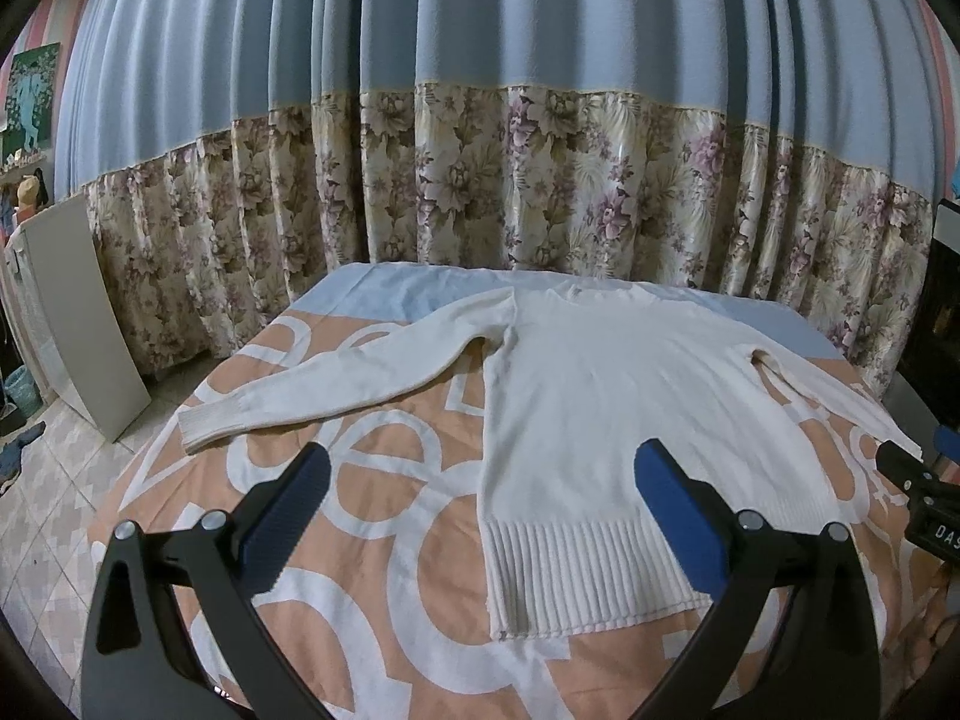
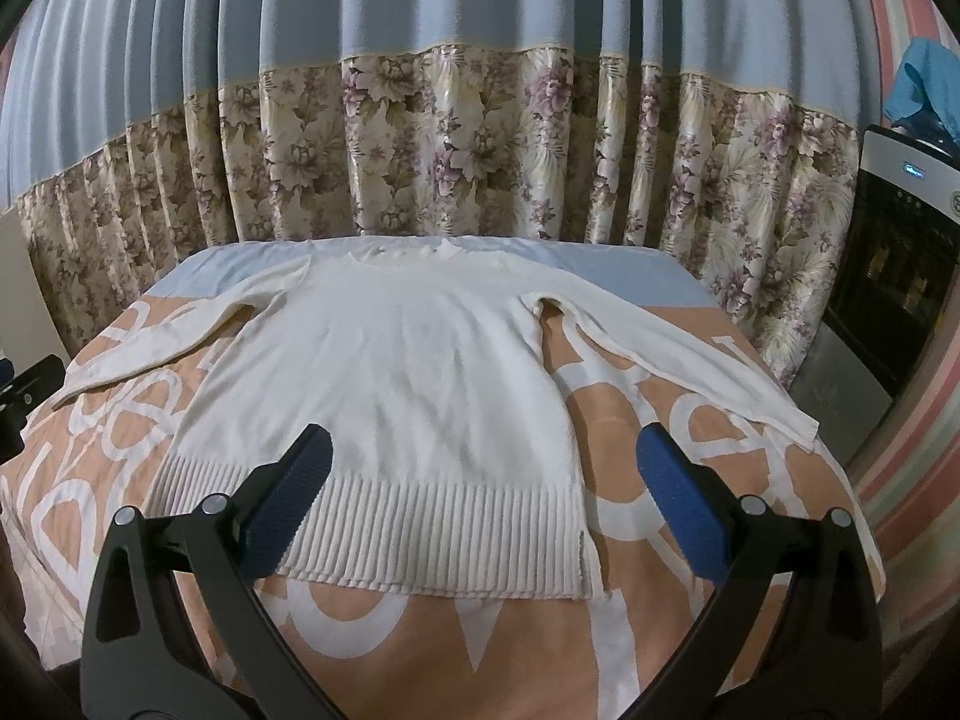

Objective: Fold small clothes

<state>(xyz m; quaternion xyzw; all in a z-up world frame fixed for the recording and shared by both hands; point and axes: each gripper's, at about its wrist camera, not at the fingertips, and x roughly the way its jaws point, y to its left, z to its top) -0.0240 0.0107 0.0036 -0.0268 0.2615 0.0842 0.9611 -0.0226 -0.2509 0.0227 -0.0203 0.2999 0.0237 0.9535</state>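
Observation:
A cream knit sweater lies flat on the table, neck at the far end, ribbed hem nearest me, both sleeves spread out to the sides. My left gripper is open and empty, held above the hem's left corner. The sweater also shows in the right wrist view. My right gripper is open and empty above the hem's right part. The right gripper's tip shows at the right edge of the left wrist view.
The table wears an orange cloth with white letters and a blue band at the far end. A blue and floral curtain hangs behind. A white board leans at the left; a dark appliance stands at the right.

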